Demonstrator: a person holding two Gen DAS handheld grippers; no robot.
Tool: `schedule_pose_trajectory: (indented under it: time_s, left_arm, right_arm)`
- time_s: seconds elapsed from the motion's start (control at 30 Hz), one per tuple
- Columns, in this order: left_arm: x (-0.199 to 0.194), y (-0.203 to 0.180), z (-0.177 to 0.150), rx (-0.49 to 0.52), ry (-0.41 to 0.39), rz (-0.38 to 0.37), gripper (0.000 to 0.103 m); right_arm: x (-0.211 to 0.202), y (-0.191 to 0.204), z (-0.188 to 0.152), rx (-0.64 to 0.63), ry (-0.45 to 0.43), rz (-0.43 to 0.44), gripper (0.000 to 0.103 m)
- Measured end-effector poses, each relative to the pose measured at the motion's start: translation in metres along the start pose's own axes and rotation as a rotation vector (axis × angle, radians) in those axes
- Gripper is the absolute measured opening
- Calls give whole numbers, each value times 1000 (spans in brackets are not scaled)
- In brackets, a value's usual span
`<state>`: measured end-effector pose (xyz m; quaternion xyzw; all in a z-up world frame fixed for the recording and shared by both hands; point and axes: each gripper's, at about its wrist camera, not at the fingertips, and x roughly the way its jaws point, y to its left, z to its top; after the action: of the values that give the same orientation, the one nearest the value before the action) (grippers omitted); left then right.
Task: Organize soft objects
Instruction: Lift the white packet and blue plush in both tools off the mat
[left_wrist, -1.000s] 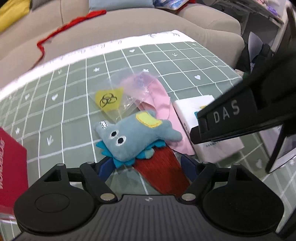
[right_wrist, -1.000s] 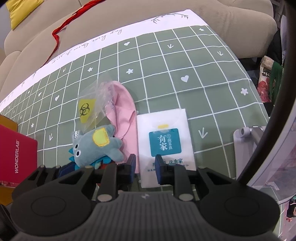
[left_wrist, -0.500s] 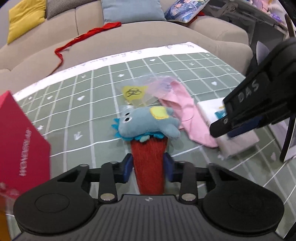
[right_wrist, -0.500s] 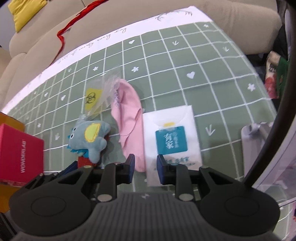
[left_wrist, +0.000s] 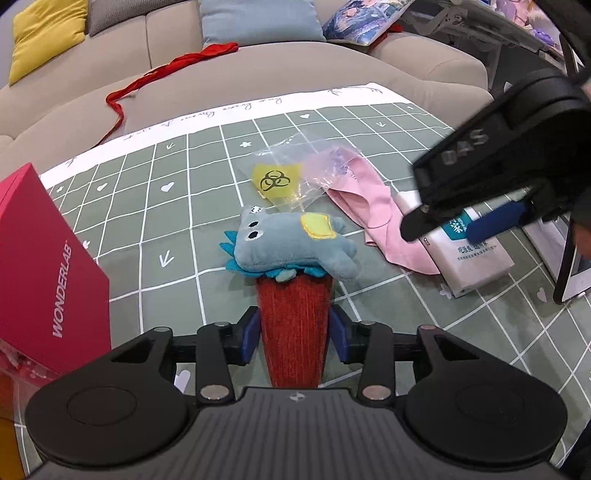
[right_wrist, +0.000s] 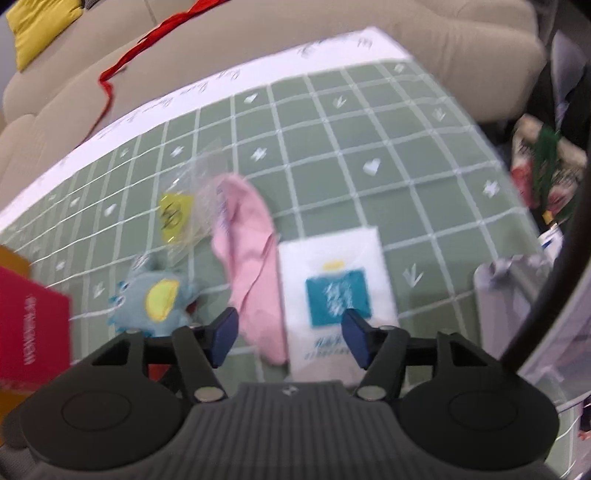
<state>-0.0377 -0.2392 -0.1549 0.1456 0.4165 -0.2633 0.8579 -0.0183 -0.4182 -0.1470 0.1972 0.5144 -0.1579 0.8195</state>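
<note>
My left gripper (left_wrist: 294, 334) is shut on a red ribbed cloth (left_wrist: 293, 325) that runs from its jaws to under a blue plush toy (left_wrist: 291, 245). The toy lies on the green checked tablecloth (left_wrist: 207, 184). A pink cloth (left_wrist: 373, 206) lies right of the toy, partly under a clear bag with a yellow biohazard label (left_wrist: 275, 179). My right gripper (right_wrist: 290, 336) is open above the pink cloth (right_wrist: 251, 266) and the white tissue pack (right_wrist: 336, 280). It also shows in the left wrist view (left_wrist: 495, 221). The toy (right_wrist: 159, 301) sits left of it.
A red WONDERLAB box (left_wrist: 44, 280) stands at the left edge. A beige sofa (left_wrist: 258, 74) with a red ribbon (left_wrist: 155, 77) and cushions lies behind the table. A tablet on a stand (left_wrist: 576, 269) is at the right edge.
My right gripper has opened wide and moved over the pink cloth and tissue pack. My left gripper stays shut on the red cloth, pulled back slightly.
</note>
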Motion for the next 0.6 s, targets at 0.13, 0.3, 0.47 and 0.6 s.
schedule_pose_trajectory:
  time_s: [0.13, 0.3, 0.47, 0.6]
  left_arm:
    - [1, 0, -1, 8, -10, -4, 47]
    - [1, 4, -1, -6, -2, -23, 47]
    - [2, 7, 0, -10, 2, -32, 47]
    - [2, 7, 0, -10, 6, -39, 47]
  right_arm:
    - [12, 13, -1, -60, -40, -140, 69]
    - [21, 20, -3, -101, -53, -237, 72]
    - [14, 22, -4, -75, -29, -119, 64]
    - [7, 22, -3, -51, 7, -26, 61]
